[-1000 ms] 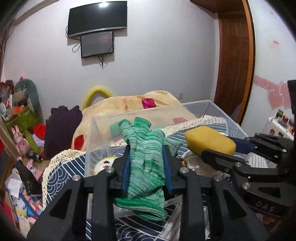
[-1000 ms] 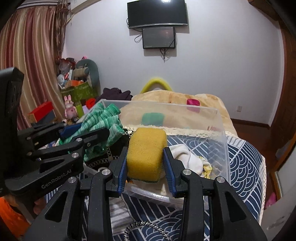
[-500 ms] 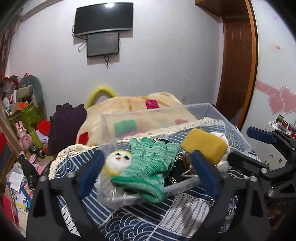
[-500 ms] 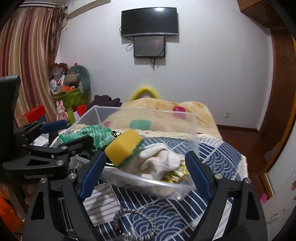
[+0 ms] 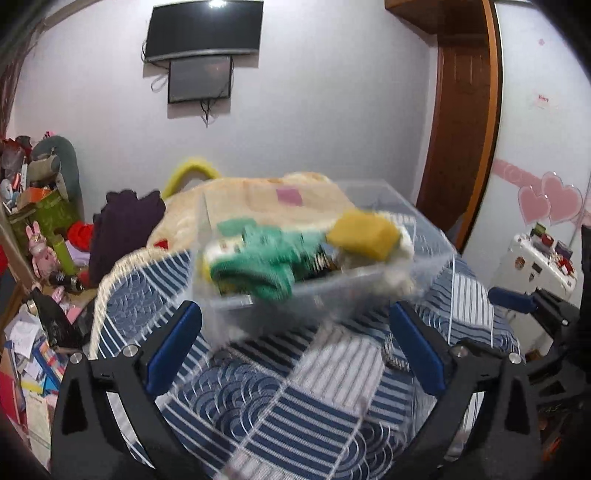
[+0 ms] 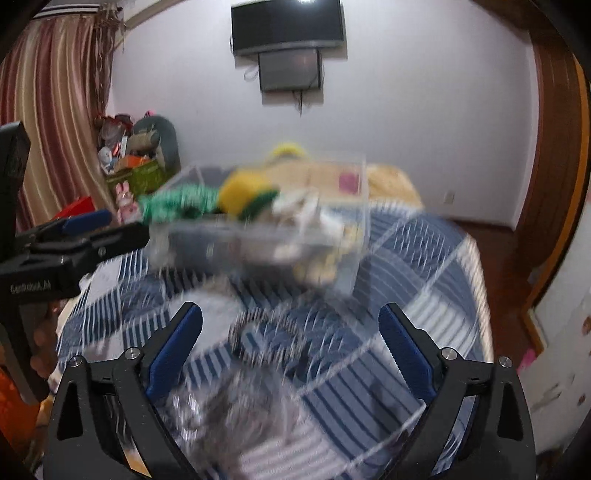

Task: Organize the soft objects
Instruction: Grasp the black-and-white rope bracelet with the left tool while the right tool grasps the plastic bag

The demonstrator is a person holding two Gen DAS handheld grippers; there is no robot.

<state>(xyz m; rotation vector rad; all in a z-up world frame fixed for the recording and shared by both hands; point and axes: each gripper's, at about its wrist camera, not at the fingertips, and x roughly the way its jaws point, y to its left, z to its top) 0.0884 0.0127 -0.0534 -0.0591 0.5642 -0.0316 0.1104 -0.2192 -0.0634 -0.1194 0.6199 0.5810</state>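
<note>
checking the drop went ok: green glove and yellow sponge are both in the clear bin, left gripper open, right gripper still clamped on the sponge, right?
Not quite. The right gripper is open and empty, as the right wrist view shows: its blue fingers are spread wide. The yellow sponge lies in the clear bin beside the green glove, and the left gripper is open too.

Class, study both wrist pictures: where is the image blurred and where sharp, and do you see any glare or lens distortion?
Left wrist view: the clear bin, green glove and yellow sponge are smeared; the left claw stays sharp. Right wrist view: the patterned cloth is smeared, the right claw crisp. Both: glare above the TV, and fisheye bending at the edges.
</note>
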